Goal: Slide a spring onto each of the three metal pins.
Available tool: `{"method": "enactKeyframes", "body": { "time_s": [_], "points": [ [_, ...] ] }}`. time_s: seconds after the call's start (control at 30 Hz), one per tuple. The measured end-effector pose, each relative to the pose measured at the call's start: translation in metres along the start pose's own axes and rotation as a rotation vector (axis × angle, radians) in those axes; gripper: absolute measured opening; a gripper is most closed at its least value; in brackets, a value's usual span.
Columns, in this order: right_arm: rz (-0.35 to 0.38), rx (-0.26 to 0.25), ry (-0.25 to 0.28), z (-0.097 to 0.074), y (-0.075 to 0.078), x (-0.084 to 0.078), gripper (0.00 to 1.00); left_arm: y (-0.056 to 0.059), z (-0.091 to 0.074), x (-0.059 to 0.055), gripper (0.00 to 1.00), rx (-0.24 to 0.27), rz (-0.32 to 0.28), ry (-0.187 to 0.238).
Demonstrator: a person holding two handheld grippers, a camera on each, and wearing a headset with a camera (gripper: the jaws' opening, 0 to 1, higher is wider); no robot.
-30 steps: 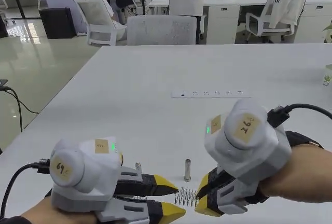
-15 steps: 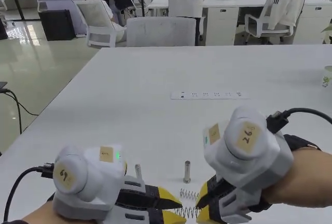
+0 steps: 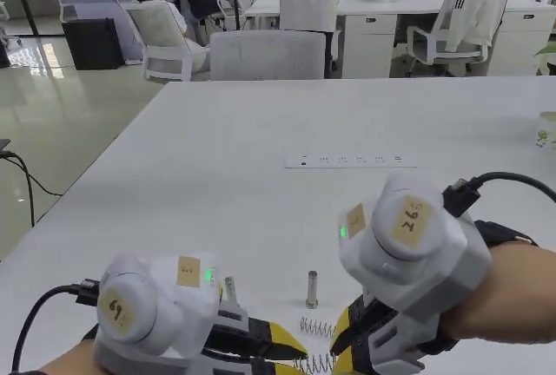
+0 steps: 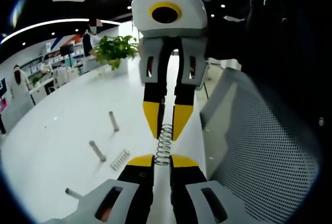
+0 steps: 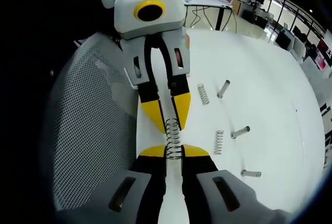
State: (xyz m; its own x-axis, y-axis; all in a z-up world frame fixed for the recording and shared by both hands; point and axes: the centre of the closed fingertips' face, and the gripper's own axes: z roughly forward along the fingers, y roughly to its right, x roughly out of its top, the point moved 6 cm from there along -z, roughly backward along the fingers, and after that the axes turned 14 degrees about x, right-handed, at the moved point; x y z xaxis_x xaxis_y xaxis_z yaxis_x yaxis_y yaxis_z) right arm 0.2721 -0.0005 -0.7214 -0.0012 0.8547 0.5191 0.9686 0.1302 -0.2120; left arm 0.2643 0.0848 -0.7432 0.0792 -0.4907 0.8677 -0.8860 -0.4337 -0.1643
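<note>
Yellow-tipped left claw [image 4: 162, 160] and right claw [image 5: 174, 152] each pinch one end of the same spring [image 4: 164, 142], over the near edge of the white table [image 3: 261, 132]. Suggest one side lets go and the other stands it over the near pin [image 3: 313, 288] with a light squeeze. Power strip [image 3: 350, 161] mid-table, office chair [image 3: 269, 54] far.

Left gripper [image 5: 169, 119] and right gripper [image 4: 166, 129] face tip to tip at the near edge of the bench [image 3: 217, 175], each pinched on one end of the held spring [image 4: 164, 143]. No lane between them. Just ahead, pins [image 4: 97, 151] stand upright in a row with open gaps, and loose springs [image 5: 219, 141] lie flat among them. Beyond the pins, bare bench reaches to the power strip [image 3: 350, 161]. Mesh chair back [image 4: 259, 146] crowds the near edge.
</note>
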Motion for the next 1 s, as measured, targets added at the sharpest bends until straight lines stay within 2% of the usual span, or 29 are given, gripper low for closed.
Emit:
{"method": "enactKeyframes", "body": {
  "time_s": [0.13, 0.5, 0.7, 1.0],
  "points": [
    [0.006, -0.002, 0.004, -0.003, -0.001, 0.003, 0.07, -0.001, 0.000, 0.000, 0.03, 0.004, 0.009, 0.005],
    [-0.010, -0.028, 0.075, -0.016, -0.001, 0.015, 0.07, -0.005, -0.002, 0.003, 0.02, 0.023, -0.013, 0.037],
    [-0.023, -0.035, 0.137, -0.019, 0.000, 0.024, 0.07, -0.006, -0.002, 0.003, 0.02, 0.028, -0.023, 0.040],
    [-0.040, -0.036, 0.178, -0.018, -0.001, 0.033, 0.07, -0.004, -0.001, 0.004, 0.02, 0.022, -0.028, 0.037]
  ]
}}
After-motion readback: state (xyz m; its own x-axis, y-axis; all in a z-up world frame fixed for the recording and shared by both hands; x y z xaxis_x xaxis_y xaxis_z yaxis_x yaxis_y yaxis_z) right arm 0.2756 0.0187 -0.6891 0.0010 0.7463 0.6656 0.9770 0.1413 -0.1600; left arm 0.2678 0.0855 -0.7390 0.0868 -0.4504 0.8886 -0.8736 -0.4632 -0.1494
